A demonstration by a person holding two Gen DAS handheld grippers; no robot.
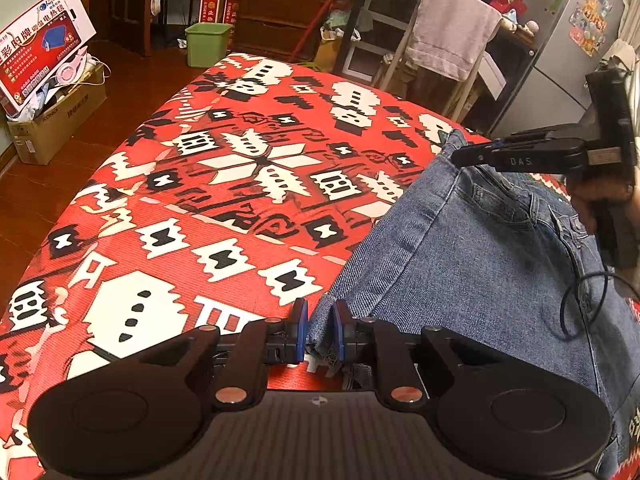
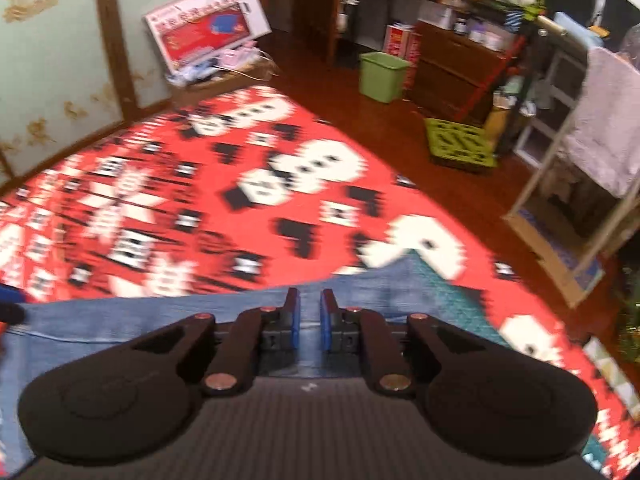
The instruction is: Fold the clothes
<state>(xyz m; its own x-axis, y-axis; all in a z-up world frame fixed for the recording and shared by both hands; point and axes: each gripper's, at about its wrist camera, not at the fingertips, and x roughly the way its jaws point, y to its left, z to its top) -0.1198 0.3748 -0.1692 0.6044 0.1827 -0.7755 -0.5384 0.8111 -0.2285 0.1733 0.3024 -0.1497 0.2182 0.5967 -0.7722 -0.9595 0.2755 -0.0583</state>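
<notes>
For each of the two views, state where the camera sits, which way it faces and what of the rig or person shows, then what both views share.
Left wrist: sits behind the left gripper, faces across the red patterned cloth toward cluttered shelves; its fingers pinch the jeans hem, and the right gripper and a hand show at right.
Right wrist: sits behind the right gripper, faces over the jeans toward the wall and shelves; blurred; only its own fingers show clearly.
Shared: jeans, red patterned cloth, green bin, grey towel.
</notes>
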